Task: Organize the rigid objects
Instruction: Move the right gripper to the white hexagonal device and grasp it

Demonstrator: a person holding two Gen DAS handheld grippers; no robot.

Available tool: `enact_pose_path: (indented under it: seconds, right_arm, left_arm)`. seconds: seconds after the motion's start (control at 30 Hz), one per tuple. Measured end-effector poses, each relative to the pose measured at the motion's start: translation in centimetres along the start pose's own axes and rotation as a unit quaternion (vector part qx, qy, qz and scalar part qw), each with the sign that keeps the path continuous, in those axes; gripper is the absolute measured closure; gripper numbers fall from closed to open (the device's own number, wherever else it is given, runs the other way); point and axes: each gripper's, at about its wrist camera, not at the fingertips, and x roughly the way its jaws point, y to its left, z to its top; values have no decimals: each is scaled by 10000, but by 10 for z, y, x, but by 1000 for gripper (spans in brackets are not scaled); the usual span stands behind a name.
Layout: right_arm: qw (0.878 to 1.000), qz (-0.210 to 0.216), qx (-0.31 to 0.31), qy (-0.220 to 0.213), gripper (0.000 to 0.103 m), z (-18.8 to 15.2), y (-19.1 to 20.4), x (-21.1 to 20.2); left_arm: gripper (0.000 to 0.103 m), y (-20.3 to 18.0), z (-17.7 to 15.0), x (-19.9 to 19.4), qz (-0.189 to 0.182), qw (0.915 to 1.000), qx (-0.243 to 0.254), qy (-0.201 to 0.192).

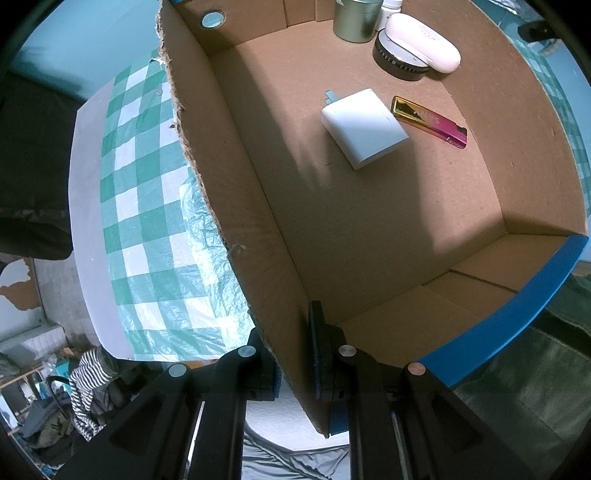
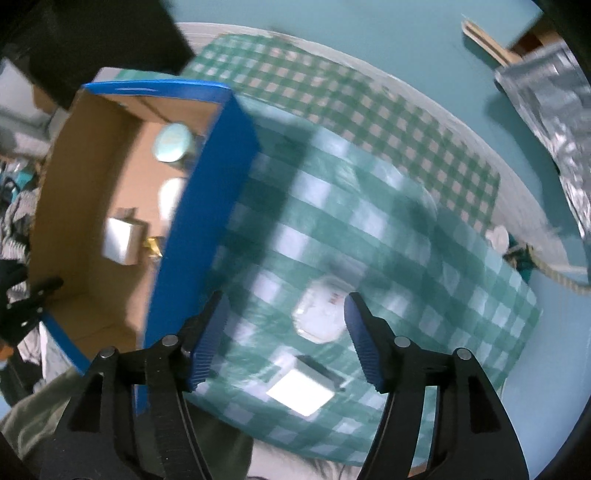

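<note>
While clamped on the cardboard box [image 1: 280, 258] wall, left gripper [image 1: 295, 354]; white charger [image 1: 364, 127], pink lighter [image 1: 430, 122] on box floor. From right wrist: right gripper [image 2: 284, 343] agape, empty, above blurred white objects [image 2: 321, 314] on checkered tabletop [image 2: 406, 240].

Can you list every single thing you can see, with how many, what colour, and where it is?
Cardboard box: one, brown with blue outside, on the table.
Metal tin: one, greenish, box's far corner.
Round black puck: one, beside the tin.
Oval white case: one, lying on the puck.
White square charger: one, on the box floor.
Gold-and-pink flat bar: one, beside the charger.
Checked cloth: one, green and white, covering the table.
Two blurry white things: on the cloth, outside the box.
Left gripper: black, blue pads, clamped on the box wall.
Right gripper: open, above the cloth.
</note>
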Motion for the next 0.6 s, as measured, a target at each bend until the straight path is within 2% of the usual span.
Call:
enact_pose_path:
  seconds: [0.27,0.6]
  right_arm:
    - [9963,12,797,327,35,-10,-43,42]
    - [9857,179,1620,427,35,-16,-60,86]
  left_arm:
    - [91,0,0,0,2,10000,1,2]
    - [91,-2,-2,-2,-15,10000,-18,0]
